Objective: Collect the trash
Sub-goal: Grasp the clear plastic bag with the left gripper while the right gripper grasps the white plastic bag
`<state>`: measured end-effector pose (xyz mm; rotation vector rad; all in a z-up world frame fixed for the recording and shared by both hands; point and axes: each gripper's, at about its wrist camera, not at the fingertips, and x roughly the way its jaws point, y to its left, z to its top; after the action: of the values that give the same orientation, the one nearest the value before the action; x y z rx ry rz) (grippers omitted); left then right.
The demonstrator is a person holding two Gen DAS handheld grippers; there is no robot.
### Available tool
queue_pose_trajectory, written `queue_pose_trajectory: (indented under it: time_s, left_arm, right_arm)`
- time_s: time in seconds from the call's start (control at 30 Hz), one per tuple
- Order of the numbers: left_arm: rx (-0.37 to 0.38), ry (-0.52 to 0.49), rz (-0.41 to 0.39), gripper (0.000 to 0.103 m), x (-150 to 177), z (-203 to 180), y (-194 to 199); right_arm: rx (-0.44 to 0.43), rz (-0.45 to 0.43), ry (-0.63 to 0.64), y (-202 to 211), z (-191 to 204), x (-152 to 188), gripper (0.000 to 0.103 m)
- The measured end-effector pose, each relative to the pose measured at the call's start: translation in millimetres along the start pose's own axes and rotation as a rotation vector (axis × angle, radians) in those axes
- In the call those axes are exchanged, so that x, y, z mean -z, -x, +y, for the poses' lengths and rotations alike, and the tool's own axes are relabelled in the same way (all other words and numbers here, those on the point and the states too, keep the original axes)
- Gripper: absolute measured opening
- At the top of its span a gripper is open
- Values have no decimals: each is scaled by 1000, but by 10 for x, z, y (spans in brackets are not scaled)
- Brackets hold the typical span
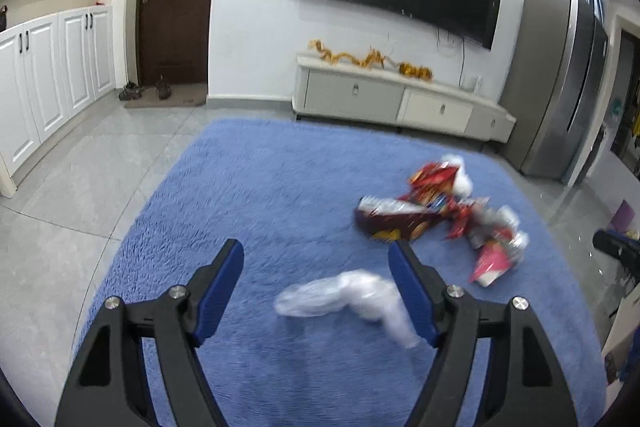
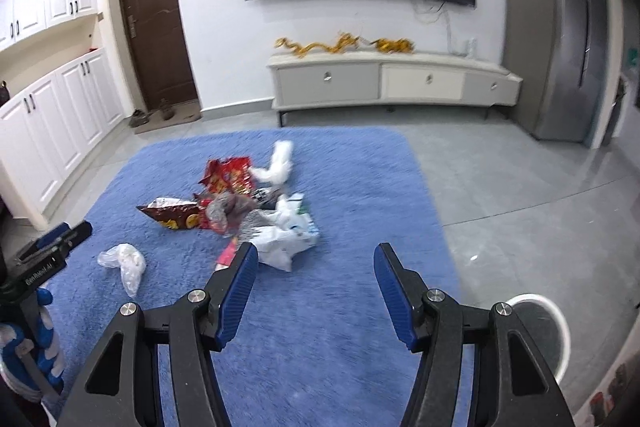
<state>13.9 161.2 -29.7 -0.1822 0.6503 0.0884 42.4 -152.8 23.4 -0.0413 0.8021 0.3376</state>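
A clear crumpled plastic bag (image 1: 352, 301) lies on the blue rug (image 1: 260, 187), between the open fingers of my left gripper (image 1: 316, 257), which hovers above it. The bag also shows in the right wrist view (image 2: 124, 263), left of the heap. A heap of trash (image 1: 440, 211) lies further right: red snack wrappers, a dark red chip bag, white tissue. In the right wrist view the heap (image 2: 240, 203) has a white printed plastic bag (image 2: 286, 239) at its near edge. My right gripper (image 2: 314, 261) is open and empty, above the rug just short of the heap.
A white round bin (image 2: 556, 331) stands on the grey tile floor at the lower right. The left gripper (image 2: 52, 247) shows at the left edge. A TV cabinet (image 2: 392, 79), a fridge (image 2: 560, 35) and white cupboards (image 2: 60, 115) line the walls.
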Motion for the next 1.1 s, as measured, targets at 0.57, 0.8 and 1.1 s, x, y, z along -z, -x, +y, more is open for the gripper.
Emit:
queue_pose_trajectory:
  time_s: [0.57, 0.8, 1.1]
  left_arm:
    - [169, -35, 211, 74, 20, -99, -738]
    - [140, -147, 236, 74, 132, -336, -789]
    - [203, -172, 234, 30, 236, -490, -697]
  right_arm:
    - [-149, 99, -93, -1155, -95, -282, 66]
    - [-221, 148, -120, -1332, -171, -101, 57]
    - [-236, 124, -132, -939, -400, 97, 44]
